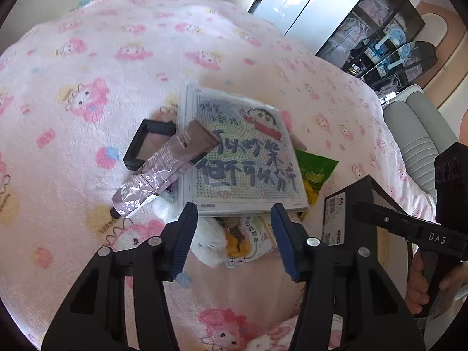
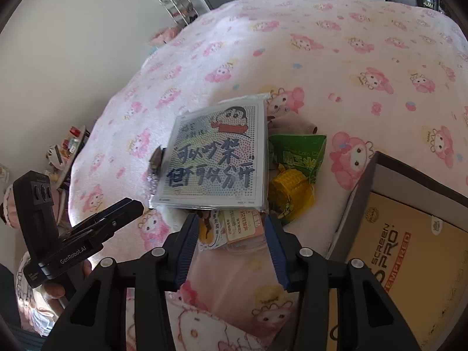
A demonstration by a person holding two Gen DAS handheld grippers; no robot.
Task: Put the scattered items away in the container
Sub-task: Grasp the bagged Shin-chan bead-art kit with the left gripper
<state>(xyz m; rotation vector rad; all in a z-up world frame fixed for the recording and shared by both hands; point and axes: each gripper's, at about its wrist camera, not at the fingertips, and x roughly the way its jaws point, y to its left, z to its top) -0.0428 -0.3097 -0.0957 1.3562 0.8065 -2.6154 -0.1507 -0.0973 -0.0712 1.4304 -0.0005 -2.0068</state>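
**Both grippers hovering open over a small heap on the pink blanket**

The left gripper (image 1: pixel 234 213) is hanging with its 2 blue-padded fingers spread apart, nothing between them, just short of the near edge of a square cartoon picture pack (image 1: pixel 239 152). The right gripper (image 2: pixel 231 225) is likewise standing open and empty, its tips just above a snack sachet (image 2: pixel 234 225) that is peeking out from under the same pack.

The picture pack is lying flat on top of the heap, resting on the pink cartoon blanket (image 1: pixel 87 58). A mauve tube (image 1: pixel 163 169) is leaning across the pack's left edge, its cap end touching the blanket. Beneath the tube a black-framed compact (image 1: pixel 146 143) is sitting partly covered. A green and yellow corn snack bag (image 2: pixel 295 169) is sticking out on the right side of the pack, and a white fluffy item (image 1: pixel 204 242) is showing beside the left gripper's finger.

The container, a dark-walled box (image 2: pixel 362 193) with a tan carton lying in it, is sitting to the right of the heap, near but apart from it
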